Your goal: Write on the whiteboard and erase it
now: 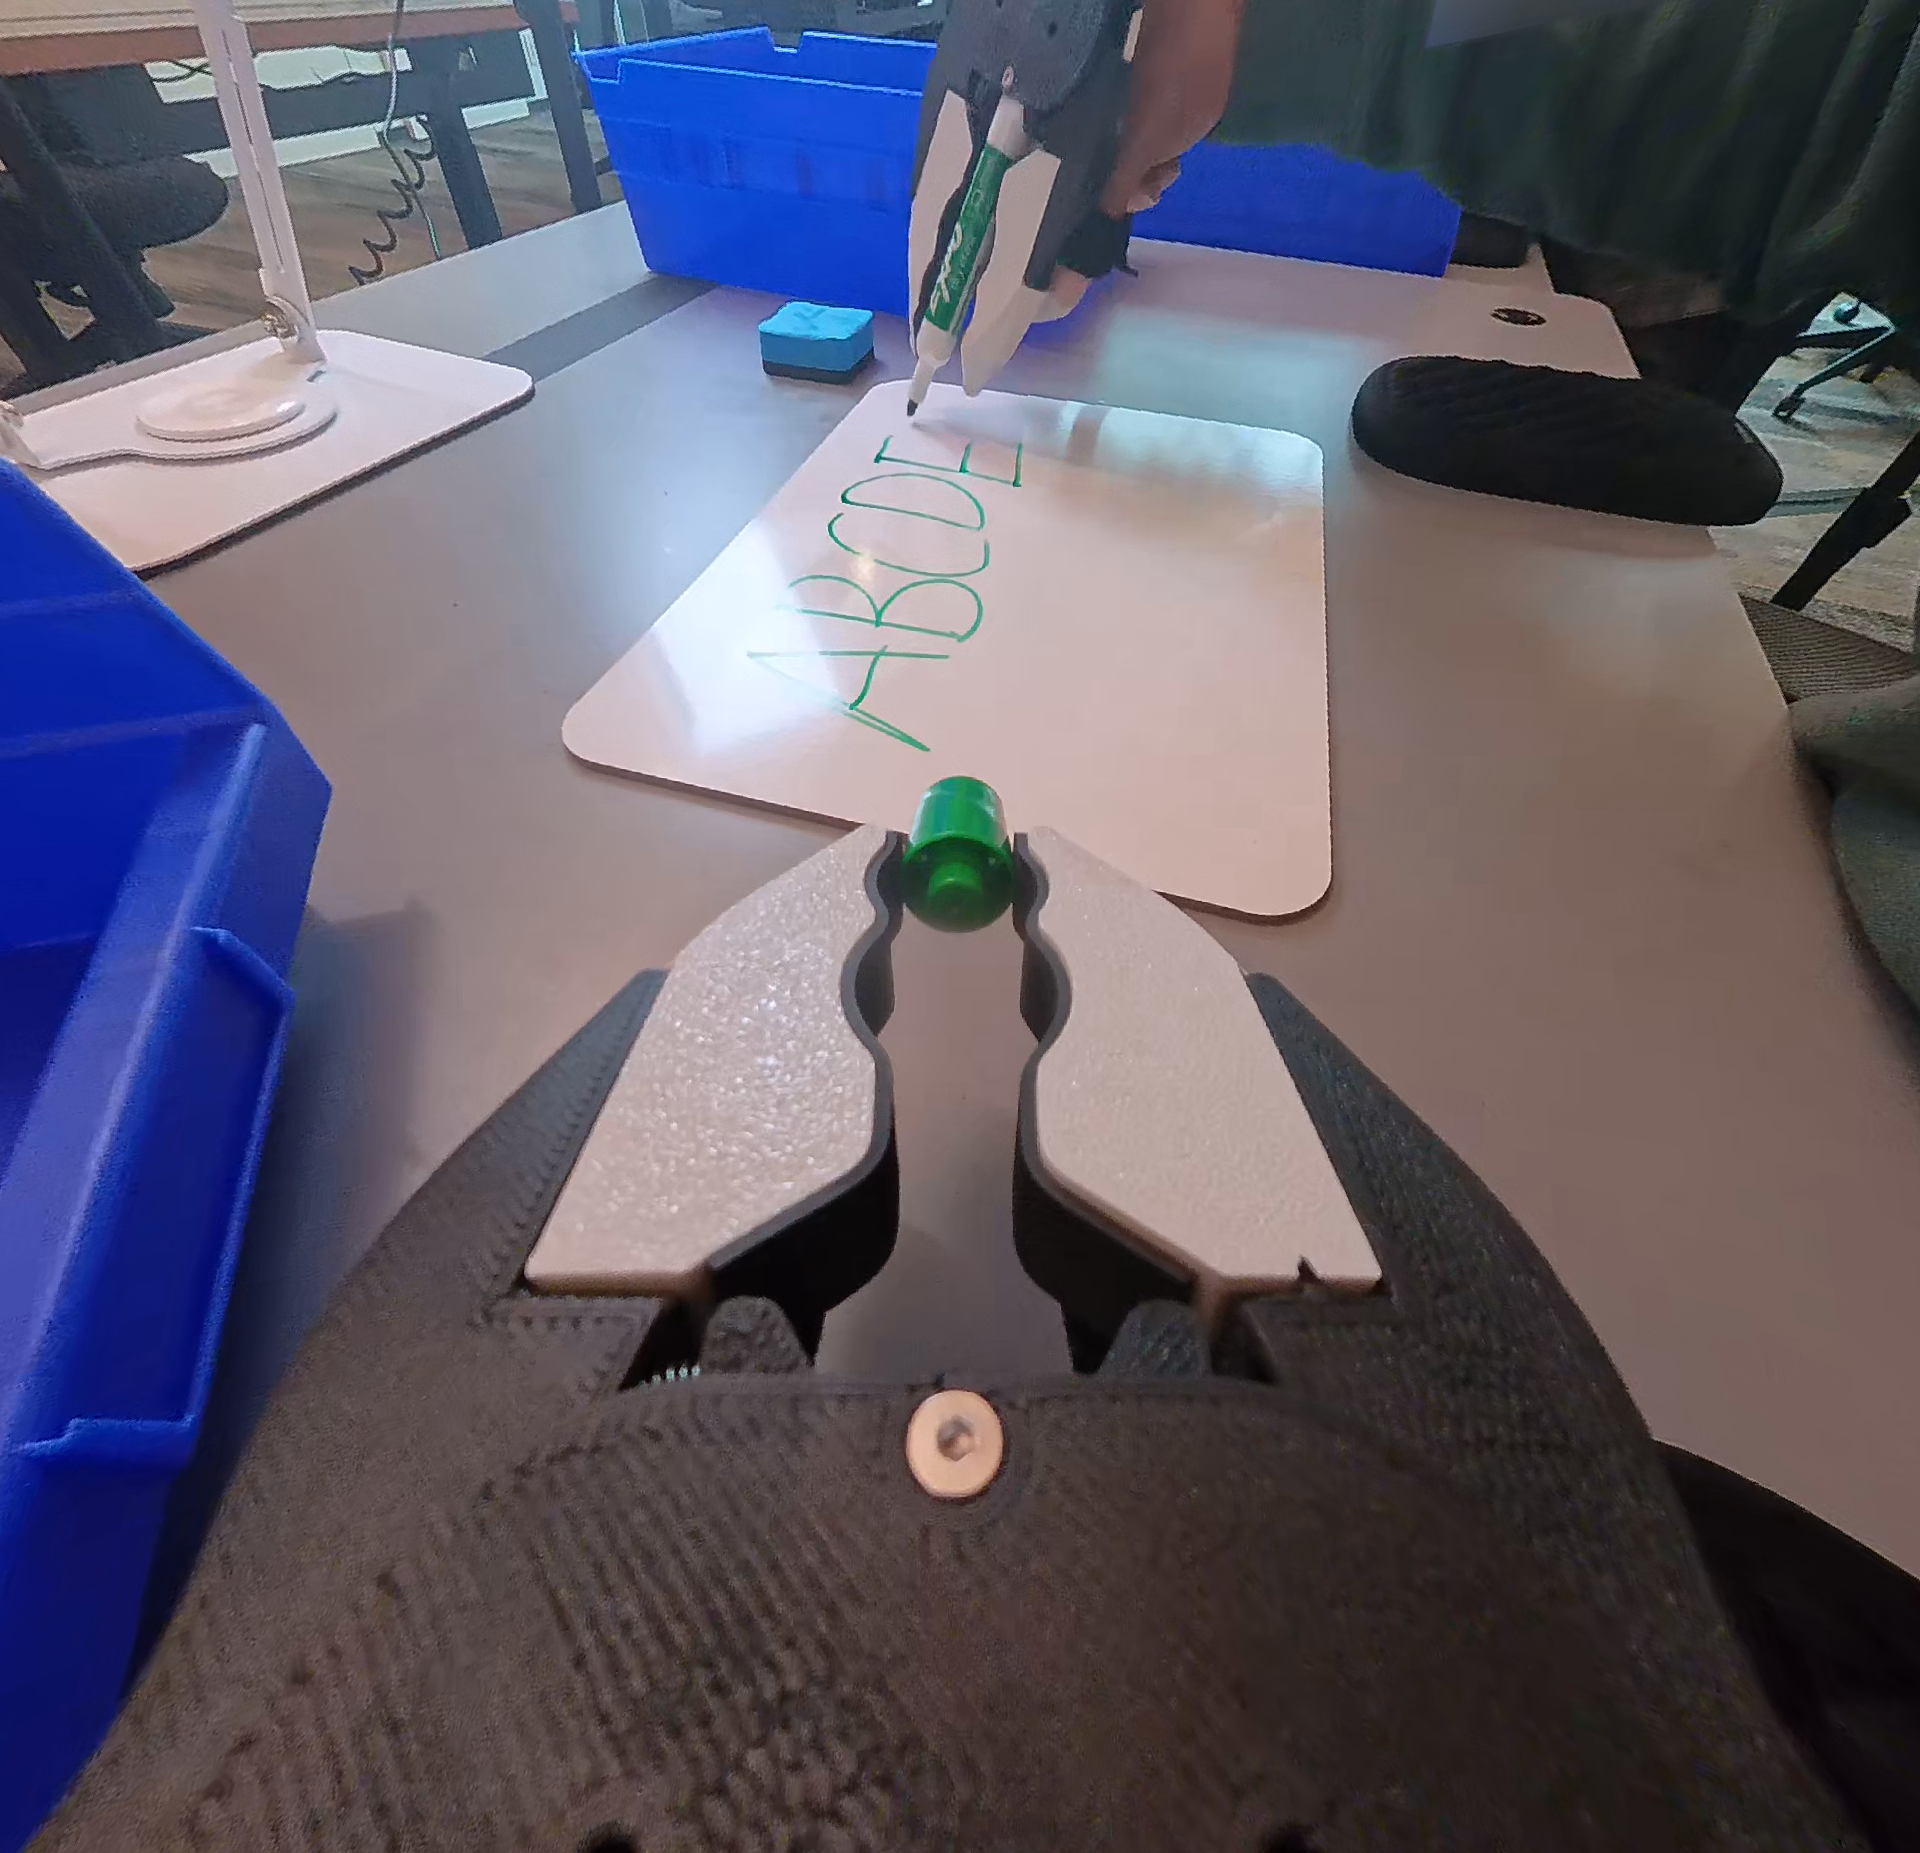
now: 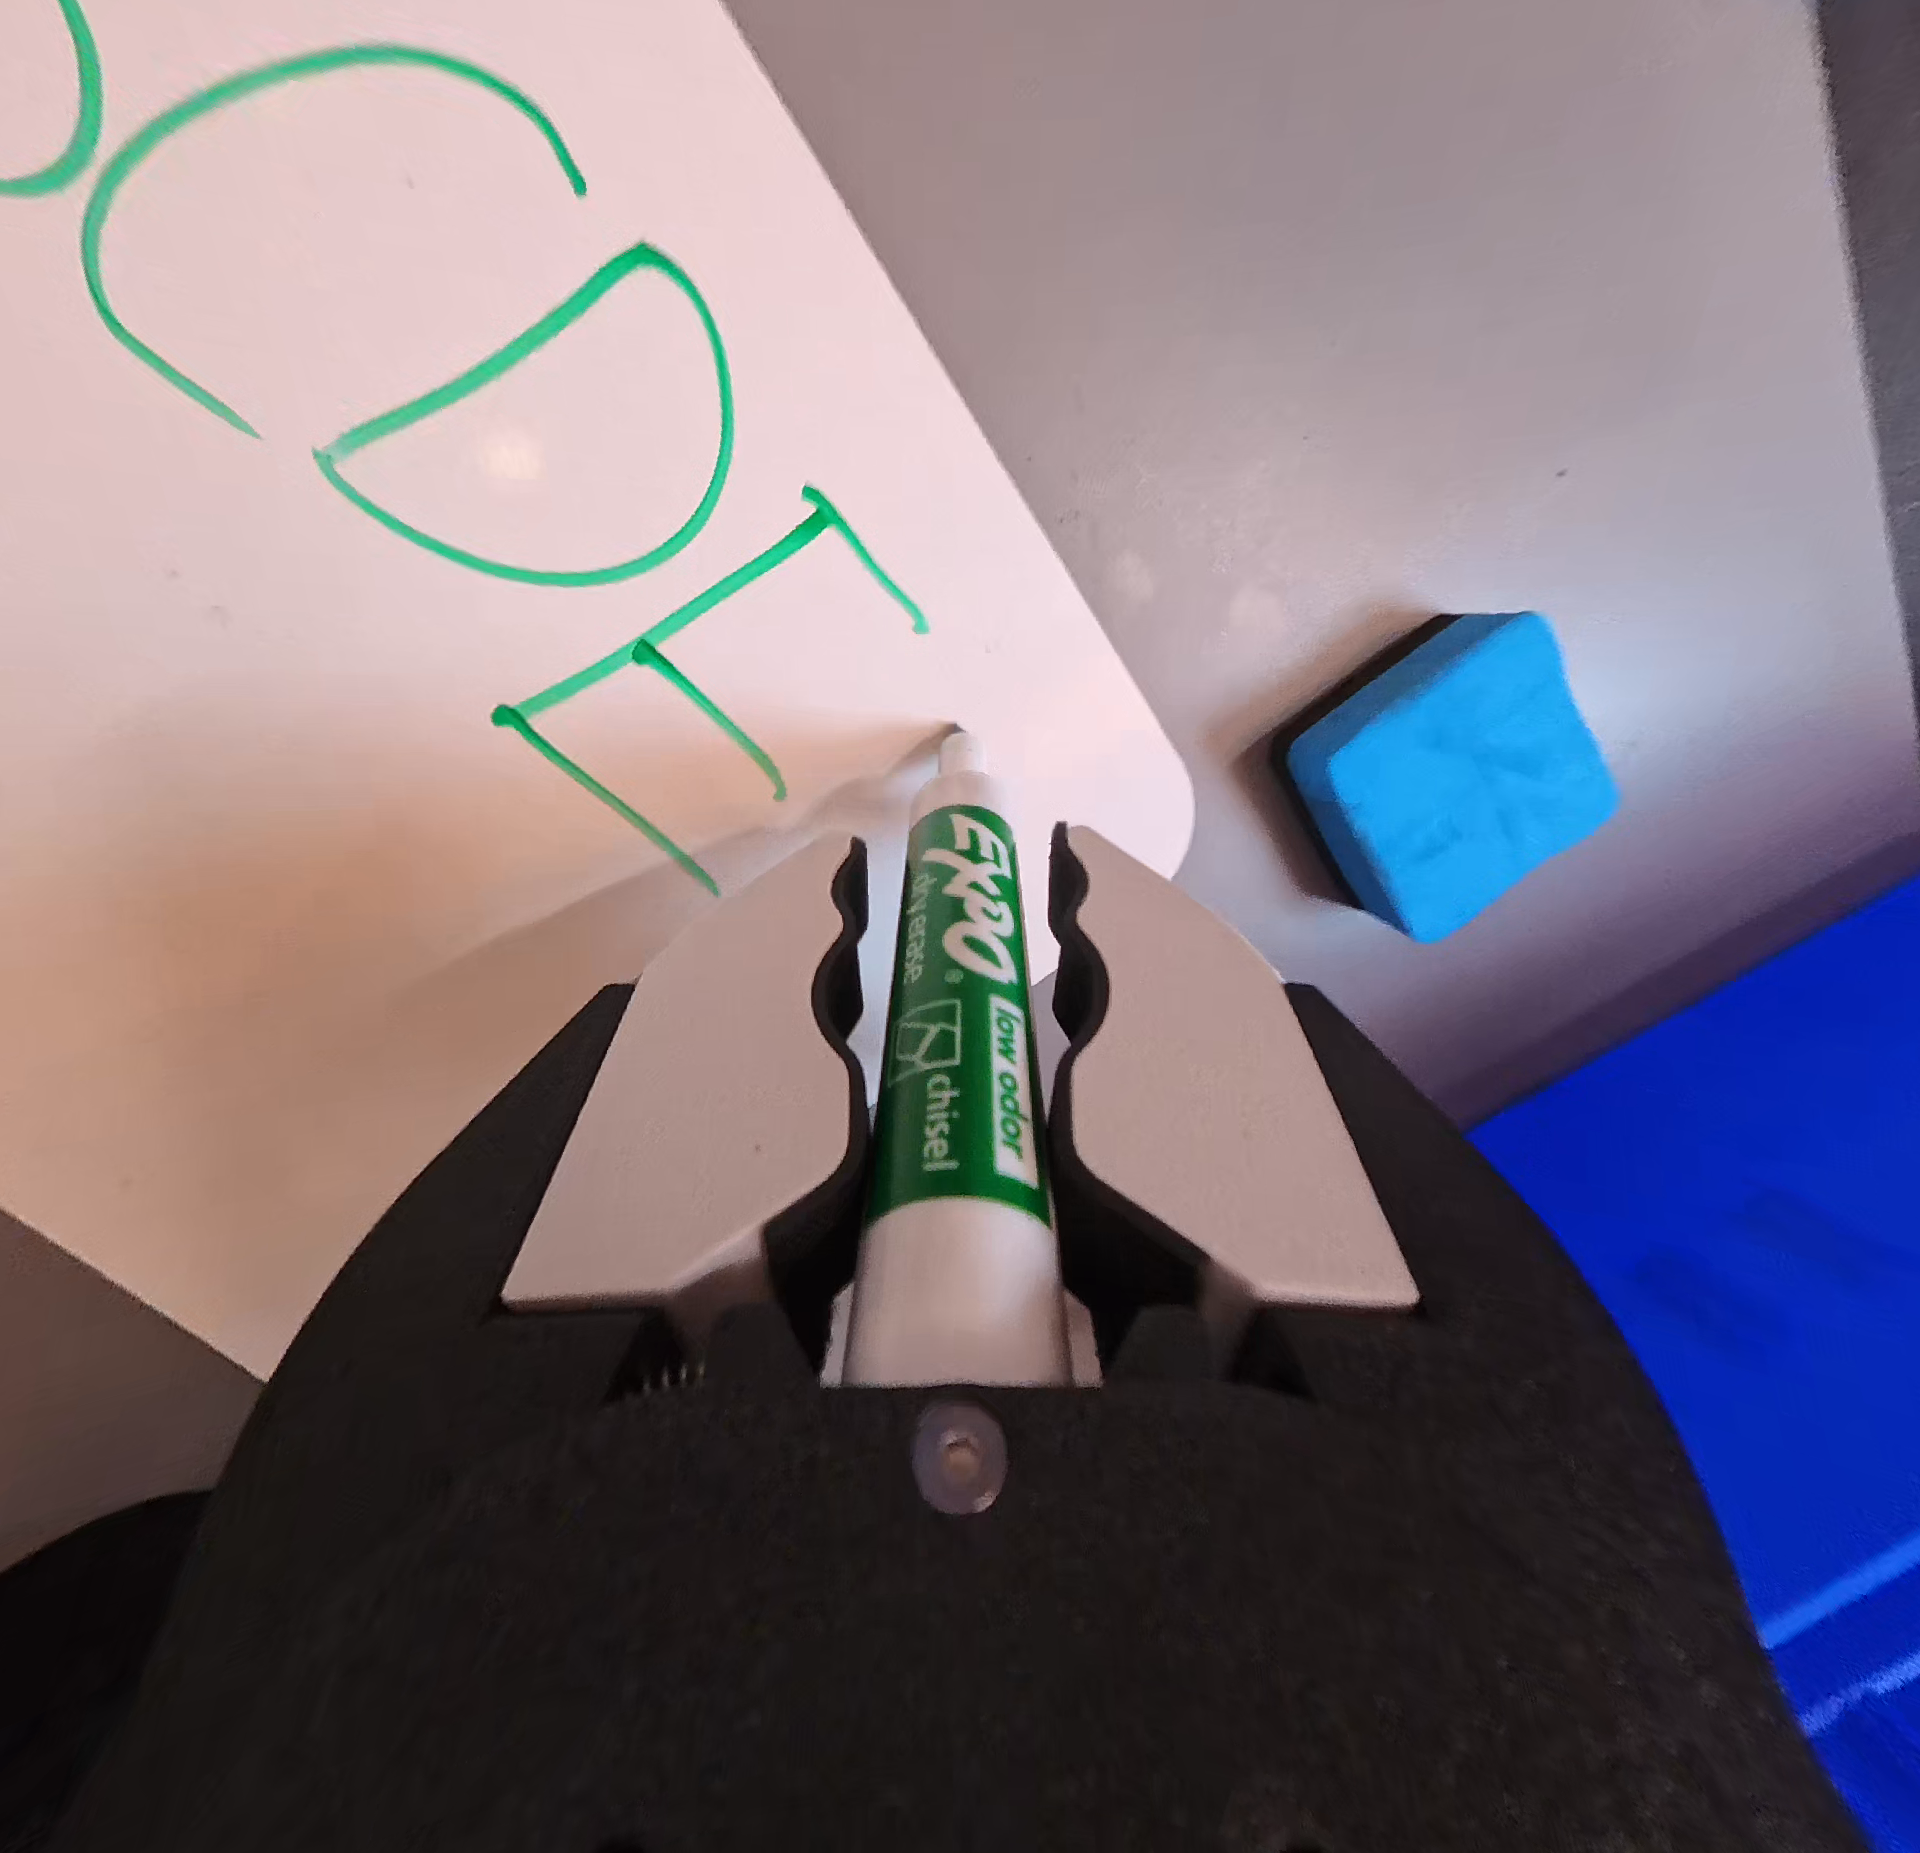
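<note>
The right gripper (image 2: 954,847) is clamped on a green dry-erase marker (image 2: 961,1024), which lies lengthwise between its 2 grey fingers (image 2: 727,1055). The marker's barrel carries a green printed label with white lettering. Its tip meets the whiteboard (image 2: 312,868) near the rounded corner, just past the last stroke of a row of green handwritten characters (image 1: 914,577).

The left gripper (image 1: 956,847) pinches the marker's green cap (image 1: 956,858) at its fingertips, poised over the near edge of the whiteboard (image 1: 1143,660), which lies flat on the grey table (image 1: 468,712).

A blue-topped eraser (image 2: 1449,769) with a black base sits on the table just beside the board's corner. A blue plastic bin (image 1: 748,172) stands behind it, another blue bin (image 1: 125,972) at the left edge. A white lamp base (image 1: 239,406) rests on a white mat.
</note>
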The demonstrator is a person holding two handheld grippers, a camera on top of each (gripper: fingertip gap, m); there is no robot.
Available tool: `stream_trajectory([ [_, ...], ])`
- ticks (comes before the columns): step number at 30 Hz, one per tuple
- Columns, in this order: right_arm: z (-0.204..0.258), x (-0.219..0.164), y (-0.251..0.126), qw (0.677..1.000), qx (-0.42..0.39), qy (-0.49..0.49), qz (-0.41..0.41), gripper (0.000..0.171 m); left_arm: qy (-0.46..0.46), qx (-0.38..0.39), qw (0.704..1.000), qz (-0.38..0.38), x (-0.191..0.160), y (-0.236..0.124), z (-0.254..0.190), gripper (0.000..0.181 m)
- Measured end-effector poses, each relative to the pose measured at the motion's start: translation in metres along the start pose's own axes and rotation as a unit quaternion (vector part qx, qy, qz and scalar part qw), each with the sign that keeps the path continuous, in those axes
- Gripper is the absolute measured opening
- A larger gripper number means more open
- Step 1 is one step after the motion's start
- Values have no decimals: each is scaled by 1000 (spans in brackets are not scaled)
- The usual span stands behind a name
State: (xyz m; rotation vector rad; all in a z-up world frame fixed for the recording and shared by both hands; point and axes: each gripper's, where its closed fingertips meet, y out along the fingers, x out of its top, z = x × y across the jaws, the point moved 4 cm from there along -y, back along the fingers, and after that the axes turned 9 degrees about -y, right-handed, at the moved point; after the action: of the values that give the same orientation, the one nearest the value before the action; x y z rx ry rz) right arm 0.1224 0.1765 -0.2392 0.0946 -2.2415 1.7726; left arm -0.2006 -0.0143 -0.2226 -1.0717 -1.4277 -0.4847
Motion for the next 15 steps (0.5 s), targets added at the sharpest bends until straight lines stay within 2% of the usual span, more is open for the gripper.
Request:
stream_trajectory([
  [4, 10, -7, -2, 1000, 13, 6, 12, 34, 1, -1, 1000, 0, 0, 0, 0, 20],
  [10, 49, -25, -18, 997, 67, -1, 36, 34, 2, -2, 1000, 1, 0, 0, -1, 20],
  [15, 27, -10, -20, 1000, 8, 11, -17, 34, 1, -3, 1000, 3, -1, 1, -1, 20],
])
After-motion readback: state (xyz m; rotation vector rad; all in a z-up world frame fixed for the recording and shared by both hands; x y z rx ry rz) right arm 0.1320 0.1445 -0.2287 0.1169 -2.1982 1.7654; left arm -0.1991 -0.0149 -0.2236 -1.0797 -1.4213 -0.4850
